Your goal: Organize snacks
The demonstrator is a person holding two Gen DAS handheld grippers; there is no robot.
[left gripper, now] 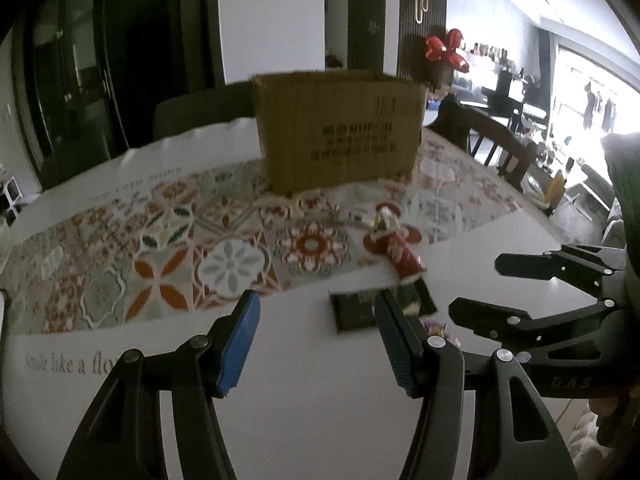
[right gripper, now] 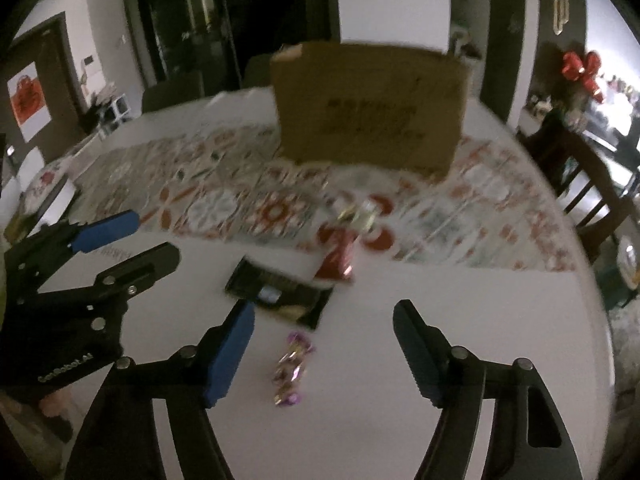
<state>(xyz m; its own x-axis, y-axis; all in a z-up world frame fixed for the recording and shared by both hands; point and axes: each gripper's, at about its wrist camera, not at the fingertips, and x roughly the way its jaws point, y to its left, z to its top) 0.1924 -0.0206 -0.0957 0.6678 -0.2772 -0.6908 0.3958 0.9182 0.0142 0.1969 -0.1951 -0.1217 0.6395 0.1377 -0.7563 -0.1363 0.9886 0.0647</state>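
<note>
Left gripper [left gripper: 316, 344] is seen open, nothing between its jaws; the dark flat packet [right gripper: 280, 294] lies just ahead of it. Right gripper [right gripper: 324, 356] is also open, the purple candy [right gripper: 290, 372] lying loose between its fingers, untouched. Candy is judged light, crinkly and slippery, best pinched mid-body. Red wrapped snack [left gripper: 400, 254] sits beyond, before the cardboard box [left gripper: 340, 132]. Box interior is hidden; labels are blurred.

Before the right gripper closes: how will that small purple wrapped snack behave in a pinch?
The purple wrapped snack looks small and crinkly, so probably light and apt to crush or deform. Its shiny foil suggests it may slip. Lying flat on the smooth white table, it could skid if nudged.
</note>
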